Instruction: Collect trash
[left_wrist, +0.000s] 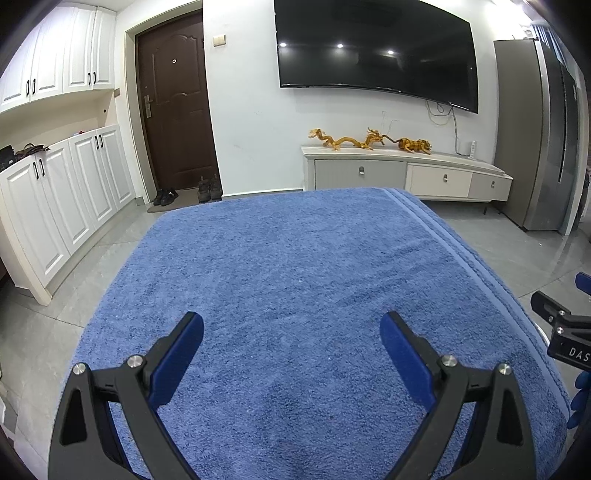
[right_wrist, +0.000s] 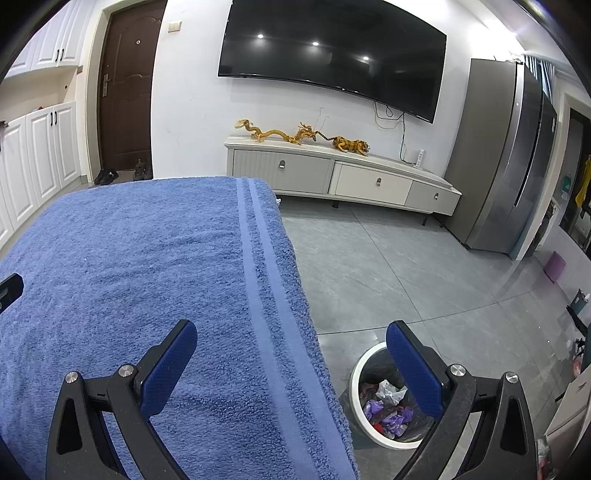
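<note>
A blue towel (left_wrist: 295, 280) covers the table; it also shows in the right wrist view (right_wrist: 147, 258). No trash shows on it. My left gripper (left_wrist: 291, 332) is open and empty above the towel's near part. My right gripper (right_wrist: 291, 339) is open and empty over the towel's right edge. A round white-rimmed bin (right_wrist: 356, 373) stands on the floor right of the table, below my right gripper, holding crumpled white, purple and red trash (right_wrist: 388, 406). Part of the right gripper shows at the right edge of the left wrist view (left_wrist: 565, 328).
A TV cabinet (right_wrist: 340, 177) with golden dragon and tiger figures stands against the far wall under a TV (right_wrist: 332, 51). A grey fridge (right_wrist: 517, 158) is at right, white cupboards (left_wrist: 55, 206) and a brown door (left_wrist: 173, 99) at left. Grey tile floor (right_wrist: 424, 266) surrounds the table.
</note>
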